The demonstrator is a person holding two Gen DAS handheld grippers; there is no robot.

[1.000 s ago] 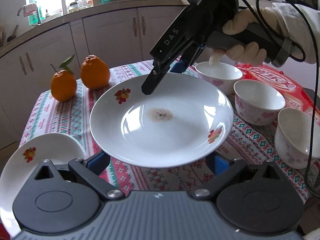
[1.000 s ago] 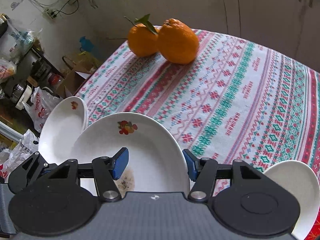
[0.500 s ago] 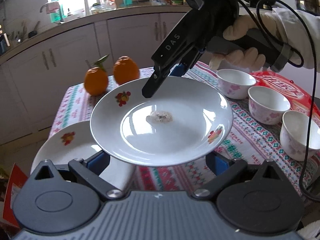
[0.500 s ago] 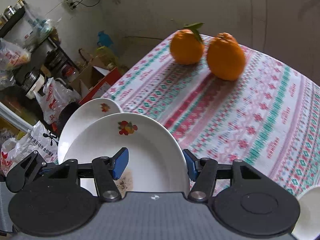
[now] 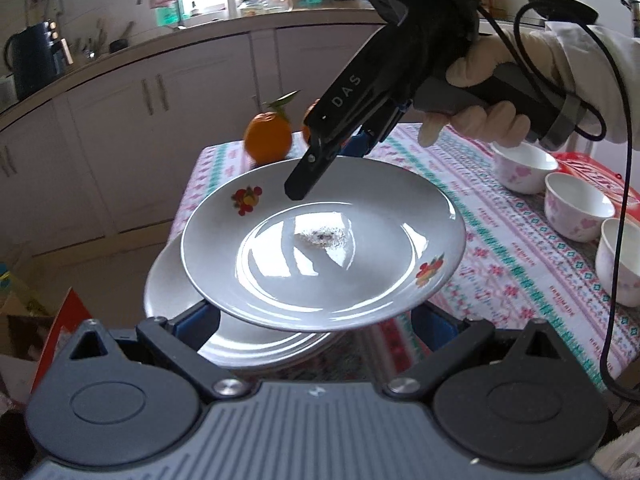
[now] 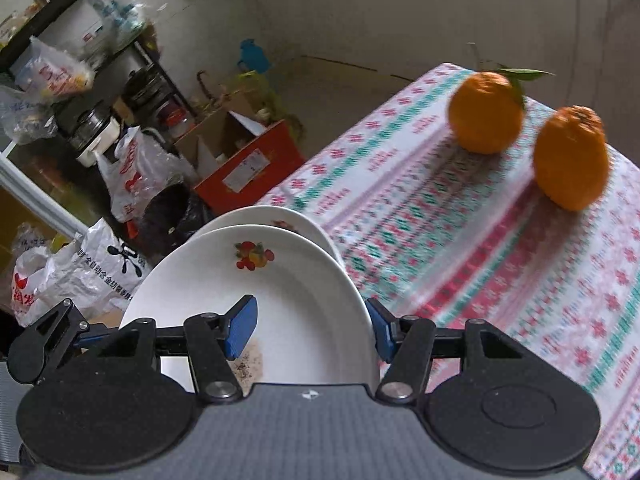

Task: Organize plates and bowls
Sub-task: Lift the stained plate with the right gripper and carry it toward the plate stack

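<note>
A white plate with fruit prints and a brown stain in its middle hangs in the air between both grippers. My right gripper is shut on its far rim, one blue pad on the inside and the other against the outside. It also shows in the left wrist view as the right gripper held by a gloved hand. My left gripper grips the near side from below, its fingertips hidden under the rim. A second plate lies just beneath, at the table's corner.
Three pink-flowered bowls stand along the right of the patterned tablecloth, by a red package. Two oranges sit at the far end. Beyond the table edge the floor holds a red box and plastic bags.
Both grippers have carried the plate left across the table. It now hangs over the second plate at the corner; the oranges and bowls have slid right in the views.
</note>
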